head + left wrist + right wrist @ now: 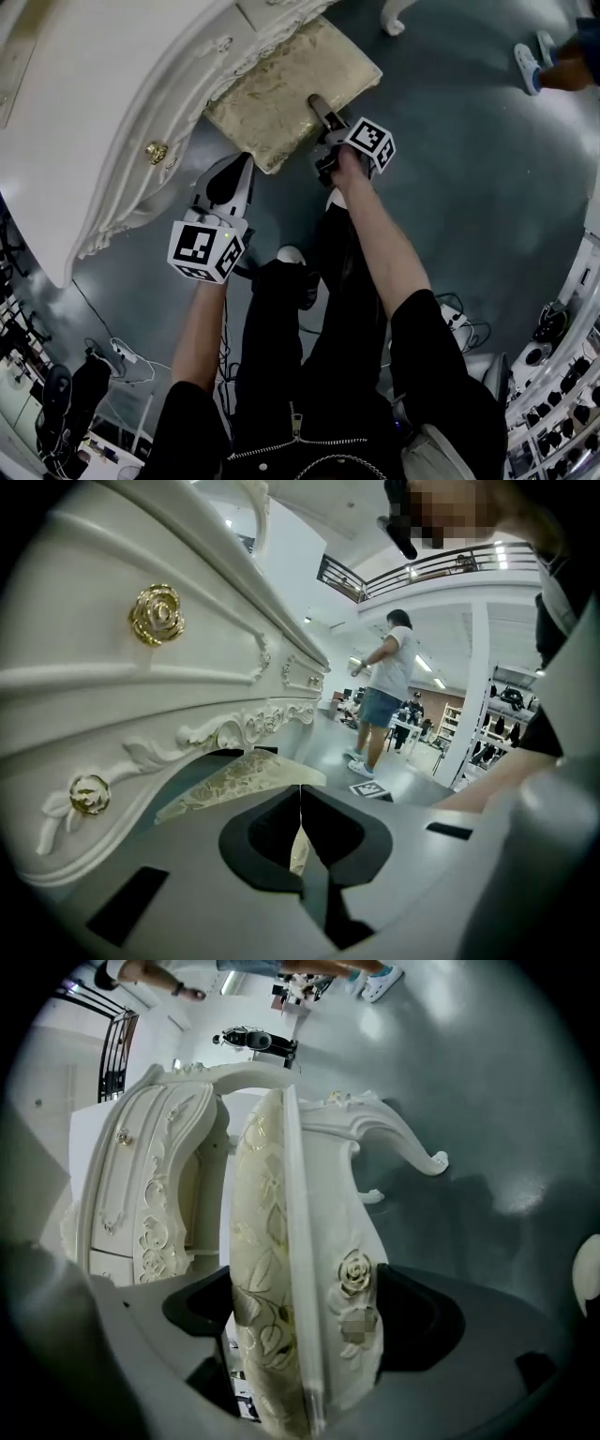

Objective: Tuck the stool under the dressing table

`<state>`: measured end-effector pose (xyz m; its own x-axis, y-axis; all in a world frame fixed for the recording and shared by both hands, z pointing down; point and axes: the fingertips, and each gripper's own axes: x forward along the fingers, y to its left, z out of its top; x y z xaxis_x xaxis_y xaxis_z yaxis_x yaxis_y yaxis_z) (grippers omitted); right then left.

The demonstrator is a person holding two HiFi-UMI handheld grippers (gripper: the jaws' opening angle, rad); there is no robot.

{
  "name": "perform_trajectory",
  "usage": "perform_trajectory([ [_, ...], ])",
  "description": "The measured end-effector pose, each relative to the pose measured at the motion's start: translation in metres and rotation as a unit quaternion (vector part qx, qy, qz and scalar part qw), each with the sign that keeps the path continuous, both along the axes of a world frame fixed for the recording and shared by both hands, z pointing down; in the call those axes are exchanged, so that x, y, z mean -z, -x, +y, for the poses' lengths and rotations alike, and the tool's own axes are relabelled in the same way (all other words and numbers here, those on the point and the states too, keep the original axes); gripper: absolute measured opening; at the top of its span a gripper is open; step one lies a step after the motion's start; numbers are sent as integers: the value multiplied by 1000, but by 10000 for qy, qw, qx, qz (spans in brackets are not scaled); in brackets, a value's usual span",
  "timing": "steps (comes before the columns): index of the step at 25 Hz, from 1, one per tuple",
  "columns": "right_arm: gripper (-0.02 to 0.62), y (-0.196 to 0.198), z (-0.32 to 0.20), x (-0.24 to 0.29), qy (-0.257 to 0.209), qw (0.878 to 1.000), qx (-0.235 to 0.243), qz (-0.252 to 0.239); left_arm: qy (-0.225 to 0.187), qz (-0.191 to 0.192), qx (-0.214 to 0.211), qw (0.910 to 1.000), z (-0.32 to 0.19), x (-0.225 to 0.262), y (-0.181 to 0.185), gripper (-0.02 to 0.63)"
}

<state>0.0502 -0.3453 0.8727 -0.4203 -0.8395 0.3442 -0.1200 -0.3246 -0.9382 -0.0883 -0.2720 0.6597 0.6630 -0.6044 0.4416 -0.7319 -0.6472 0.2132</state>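
Observation:
The stool [281, 94] has a gold patterned cushion and a white carved frame, and its far part sits under the white dressing table [112, 94]. My right gripper [317, 105] is at the stool's near edge. In the right gripper view the stool's seat [281, 1241] fills the gap between the jaws of the right gripper [309, 1312], and both jaws touch it. My left gripper [242, 167] hangs by the stool's near left corner, apart from it. In its own view the left gripper [300, 803] has its jaws together, with the cushion [234, 775] and the table front [141, 696] ahead.
A gold rose knob [156, 151] sticks out of the table's drawer front. A white curved table leg [394, 19] stands on the grey floor beyond the stool. A person's feet [530, 66] are at the far right; cables [459, 319] lie near right. Another person [384, 696] stands farther off.

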Motion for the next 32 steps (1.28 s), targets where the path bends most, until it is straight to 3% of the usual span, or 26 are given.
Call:
perform_trajectory([
  [17,446,19,-74,2,-498,9979,-305,-278,-497,-10,-23,9988,-17,-36,-5,21],
  [27,426,36,-120,7,-952,9936,-245,-554,-1028,82,92,9946,-39,-61,-4,21],
  [32,422,37,-135,7,-982,9933,-189,-575,-961,209,141,9950,-46,-78,3,21],
])
